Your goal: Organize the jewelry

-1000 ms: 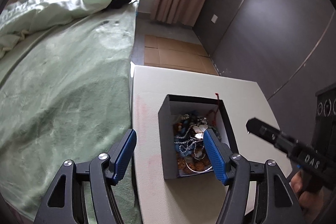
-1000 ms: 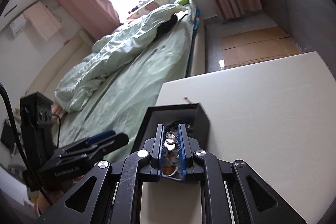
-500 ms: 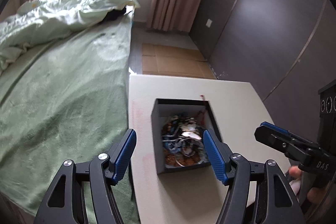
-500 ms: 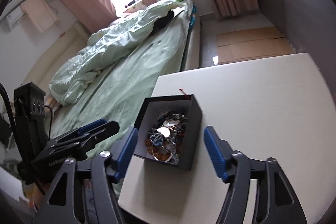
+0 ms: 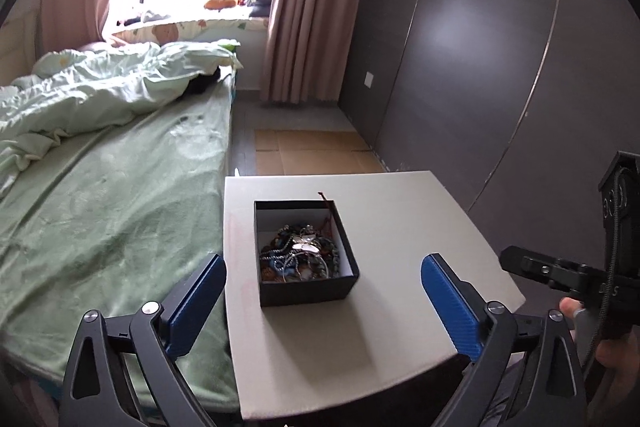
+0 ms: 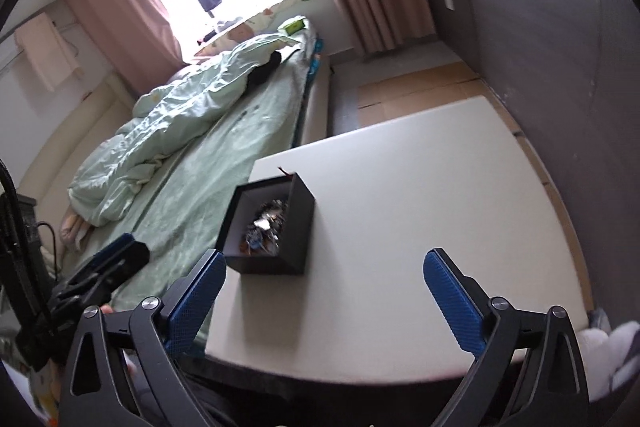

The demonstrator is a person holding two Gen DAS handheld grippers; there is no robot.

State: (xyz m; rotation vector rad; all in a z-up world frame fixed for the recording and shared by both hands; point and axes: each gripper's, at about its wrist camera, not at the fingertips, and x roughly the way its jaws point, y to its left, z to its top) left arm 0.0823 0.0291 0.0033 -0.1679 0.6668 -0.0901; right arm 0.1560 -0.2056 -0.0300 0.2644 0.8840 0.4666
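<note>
One black box (image 5: pixel 307 291) of tangled jewelry (image 5: pixel 300 257), one table (image 5: pixel 400 227), one bed (image 5: pixel 112 195).

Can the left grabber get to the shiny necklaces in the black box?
Probably yes. The left gripper has nothing between its opening jaws, and the square black cardboard box sits lidless on the white table ahead, its tangled jewelry pile uncovered.
</note>
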